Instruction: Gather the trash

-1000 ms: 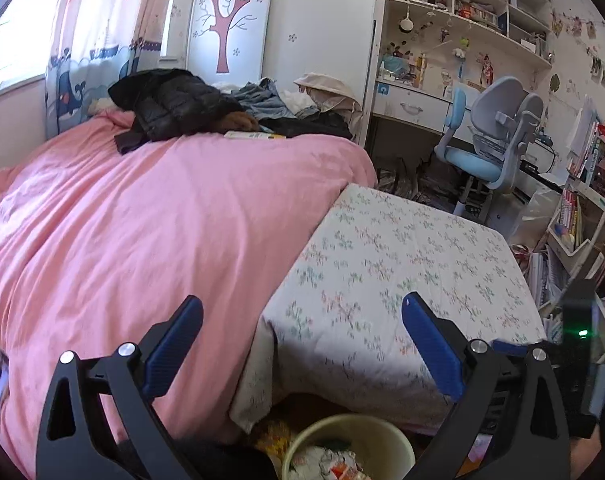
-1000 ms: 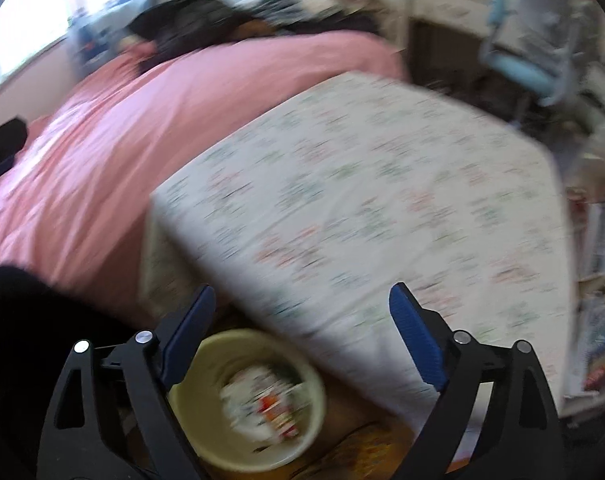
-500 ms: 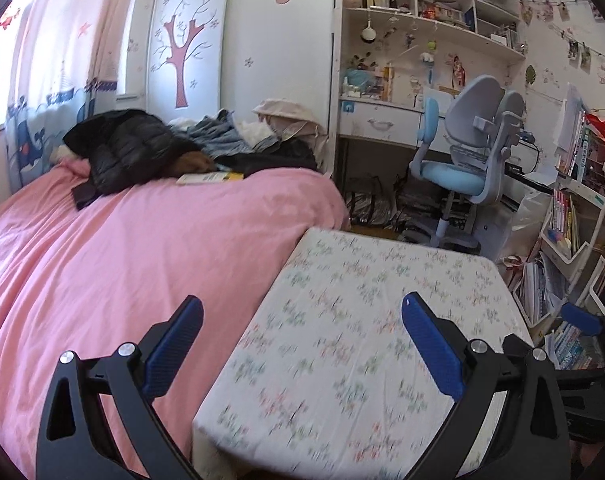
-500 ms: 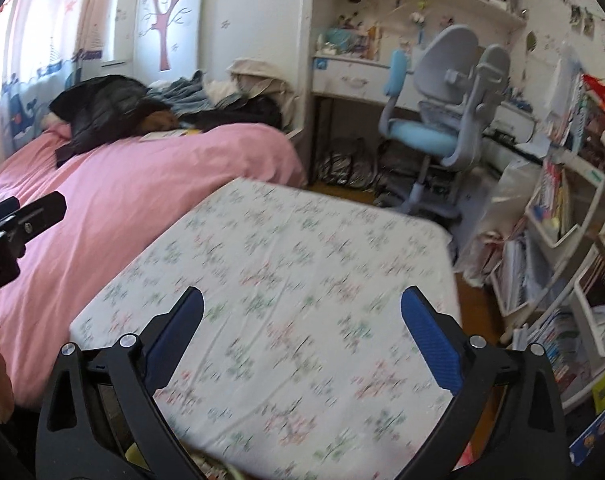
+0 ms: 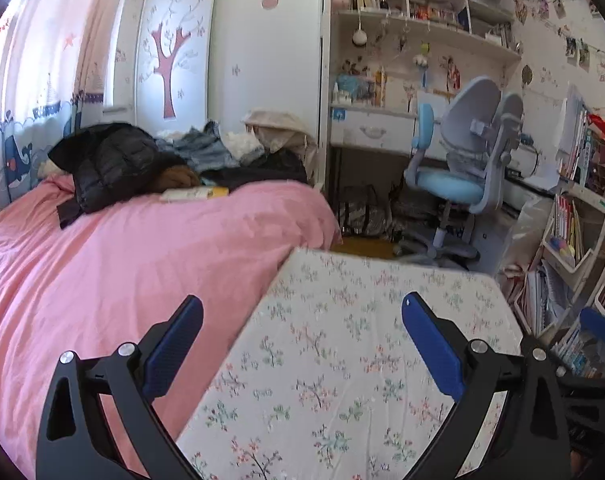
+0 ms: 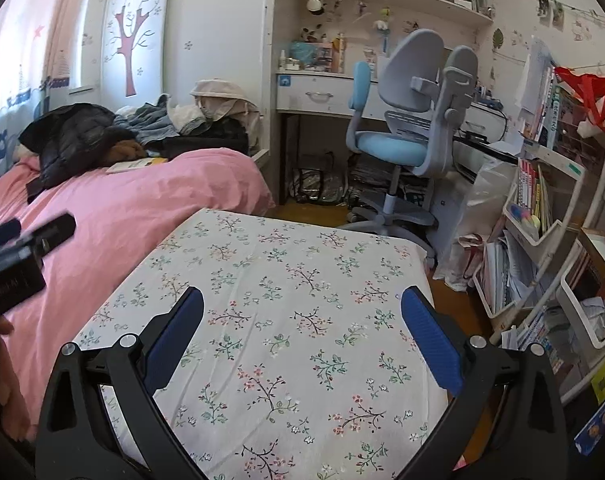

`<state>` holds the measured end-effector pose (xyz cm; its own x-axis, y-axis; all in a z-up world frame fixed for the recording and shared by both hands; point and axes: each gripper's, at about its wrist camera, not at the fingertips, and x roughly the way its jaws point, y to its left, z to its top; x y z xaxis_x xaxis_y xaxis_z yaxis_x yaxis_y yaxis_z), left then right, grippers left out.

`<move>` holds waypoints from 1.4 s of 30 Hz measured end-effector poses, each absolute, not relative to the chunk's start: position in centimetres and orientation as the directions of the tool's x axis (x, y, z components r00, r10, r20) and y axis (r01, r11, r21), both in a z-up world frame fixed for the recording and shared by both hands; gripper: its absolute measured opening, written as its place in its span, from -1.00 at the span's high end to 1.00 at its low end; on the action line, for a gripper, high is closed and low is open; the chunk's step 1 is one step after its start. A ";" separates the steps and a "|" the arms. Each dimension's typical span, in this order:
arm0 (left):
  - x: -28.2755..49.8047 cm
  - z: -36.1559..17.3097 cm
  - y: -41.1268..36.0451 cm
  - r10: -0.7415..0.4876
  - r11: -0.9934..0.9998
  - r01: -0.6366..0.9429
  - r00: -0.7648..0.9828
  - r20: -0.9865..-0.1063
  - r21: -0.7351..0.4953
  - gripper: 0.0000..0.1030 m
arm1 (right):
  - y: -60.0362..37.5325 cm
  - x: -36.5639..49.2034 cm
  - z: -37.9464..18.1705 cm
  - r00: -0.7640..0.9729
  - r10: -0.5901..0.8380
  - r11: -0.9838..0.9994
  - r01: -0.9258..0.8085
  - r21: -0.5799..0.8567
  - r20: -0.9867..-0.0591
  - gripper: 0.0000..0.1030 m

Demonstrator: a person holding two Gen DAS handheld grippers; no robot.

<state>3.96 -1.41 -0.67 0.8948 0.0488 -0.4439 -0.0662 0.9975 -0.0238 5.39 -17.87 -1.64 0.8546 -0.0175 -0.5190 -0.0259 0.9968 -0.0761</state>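
Floral tablecloth (image 6: 286, 280) beside pink bed (image 6: 142, 208)

Daylight enters through the curtained window (image 5: 30, 80) far left of my jaws, washing it out. Illumination is even, shadows soft. Both views are sharp between my jaws; fisheye bending and dark vignetting occupy the corners.

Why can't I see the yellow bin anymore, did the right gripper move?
Yes. The right gripper tilted up off the bin; the flowered table now fills its view.
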 end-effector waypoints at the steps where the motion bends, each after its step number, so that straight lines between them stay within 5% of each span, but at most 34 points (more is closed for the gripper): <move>1: 4.1 -0.9 -1.5 0.044 0.998 -0.061 0.887 -0.460 -0.022 -0.85 | -17.8 5.4 -1.7 0.855 -0.022 0.997 -0.022 -0.078 -0.518 -0.85; 10: 4.4 -1.2 -1.3 0.037 0.998 -0.058 0.867 -0.497 -0.026 -0.85 | -17.4 5.6 -1.9 0.858 -0.043 0.997 0.003 -0.079 -0.512 -0.85; 42: 2.6 1.5 -2.7 0.048 0.998 -0.055 0.914 -0.404 -0.005 -0.85 | -17.7 1.1 3.5 0.915 -0.120 0.992 0.090 -0.093 -0.385 -0.85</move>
